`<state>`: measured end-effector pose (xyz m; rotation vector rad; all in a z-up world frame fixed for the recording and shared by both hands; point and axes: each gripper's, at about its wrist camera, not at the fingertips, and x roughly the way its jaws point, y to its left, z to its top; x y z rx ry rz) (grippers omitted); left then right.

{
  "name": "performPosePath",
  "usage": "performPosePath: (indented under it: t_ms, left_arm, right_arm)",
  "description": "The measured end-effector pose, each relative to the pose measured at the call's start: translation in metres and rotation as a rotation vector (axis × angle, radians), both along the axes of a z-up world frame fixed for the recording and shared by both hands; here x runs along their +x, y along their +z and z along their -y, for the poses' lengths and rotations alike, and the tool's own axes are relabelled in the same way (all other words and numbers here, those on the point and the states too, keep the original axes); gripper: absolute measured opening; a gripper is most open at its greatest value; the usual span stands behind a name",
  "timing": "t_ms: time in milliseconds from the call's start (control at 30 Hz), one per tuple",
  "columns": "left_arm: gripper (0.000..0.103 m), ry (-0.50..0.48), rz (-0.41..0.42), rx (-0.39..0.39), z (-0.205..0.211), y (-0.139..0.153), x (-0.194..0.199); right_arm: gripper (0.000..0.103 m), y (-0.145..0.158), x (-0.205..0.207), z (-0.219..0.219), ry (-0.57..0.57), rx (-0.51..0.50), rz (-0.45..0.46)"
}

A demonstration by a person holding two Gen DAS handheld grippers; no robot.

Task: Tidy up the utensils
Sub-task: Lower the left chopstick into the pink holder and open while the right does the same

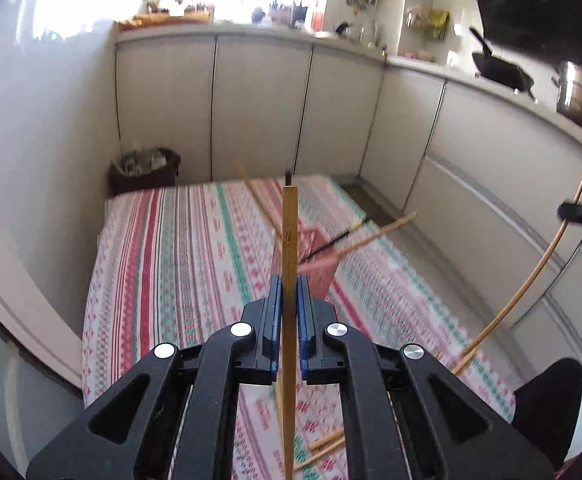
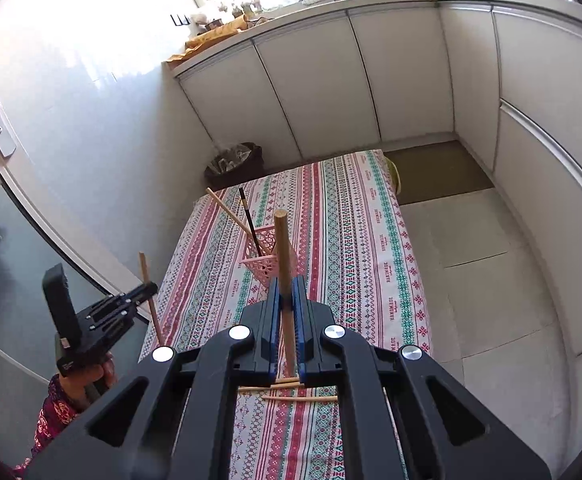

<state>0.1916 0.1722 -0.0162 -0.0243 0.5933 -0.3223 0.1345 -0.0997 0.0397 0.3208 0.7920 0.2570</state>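
My left gripper (image 1: 290,280) is shut on a bamboo chopstick (image 1: 290,232) that stands upright between its blue pads. Beyond it a pink lattice holder (image 1: 319,268) stands on the striped tablecloth (image 1: 171,260), with a black chopstick (image 1: 335,238) and wooden ones leaning in it. My right gripper (image 2: 287,284) is shut on a round wooden chopstick (image 2: 283,248), just short of the pink holder (image 2: 265,262). At the left of that view, the left gripper (image 2: 151,290) holds its chopstick (image 2: 149,296) off the table's left edge. Loose chopsticks (image 2: 299,399) lie on the cloth below.
A dark waste bin (image 2: 235,164) stands on the floor beyond the table's far left corner. White cabinets run behind and to the right, with a wok (image 1: 503,70) and a steel pot (image 1: 581,96) on the counter. A hand in a patterned sleeve (image 2: 61,404) carries the left gripper.
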Motion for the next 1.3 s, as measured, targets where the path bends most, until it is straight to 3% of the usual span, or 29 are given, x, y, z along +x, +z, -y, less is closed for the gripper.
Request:
performPosePath:
  t_ms: [133, 233, 333, 600, 700, 733, 767, 867, 933, 1067, 1300]
  left_arm:
    - [0.006, 0.027, 0.163, -0.113, 0.022, 0.05, 0.019]
    - [0.006, 0.071, 0.257, -0.176, 0.038, 0.063, 0.044]
    - [0.006, 0.137, 0.323, -0.196, 0.053, 0.056, 0.068]
    - [0.006, 0.192, 0.333, -0.17, 0.069, 0.014, 0.13]
    - [0.008, 0.18, 0.289, -0.146, 0.069, -0.009, 0.141]
    - [0.018, 0.174, 0.275, -0.138, 0.066, -0.016, 0.139]
    - [0.035, 0.178, 0.271, -0.14, 0.063, -0.019, 0.134]
    - [0.062, 0.21, 0.364, -0.192, 0.039, 0.004, 0.094]
    - [0.068, 0.222, 0.413, -0.219, 0.023, 0.028, 0.068]
    - [0.069, 0.266, 0.429, -0.246, -0.014, 0.051, 0.032]
    - [0.071, 0.346, 0.377, -0.231, -0.064, 0.04, -0.012]
  right_arm:
    - [0.007, 0.012, 0.011, 0.005, -0.012, 0.012, 0.026]
    - [0.007, 0.022, 0.017, 0.01, -0.016, 0.033, 0.051]
    - [0.007, 0.031, 0.023, 0.017, -0.019, 0.048, 0.072]
    - [0.007, 0.047, 0.051, 0.024, -0.017, 0.061, 0.105]
    - [0.007, 0.049, 0.064, 0.017, -0.004, 0.072, 0.108]
    - [0.007, 0.05, 0.069, 0.013, 0.003, 0.077, 0.108]
    - [0.007, 0.05, 0.071, 0.009, 0.011, 0.081, 0.111]
    - [0.007, 0.057, 0.086, -0.007, 0.038, 0.09, 0.13]
    - [0.007, 0.06, 0.097, -0.018, 0.048, 0.098, 0.14]
    - [0.007, 0.058, 0.124, -0.039, 0.057, 0.096, 0.176]
    - [0.007, 0.009, 0.176, -0.079, 0.049, 0.047, 0.191]
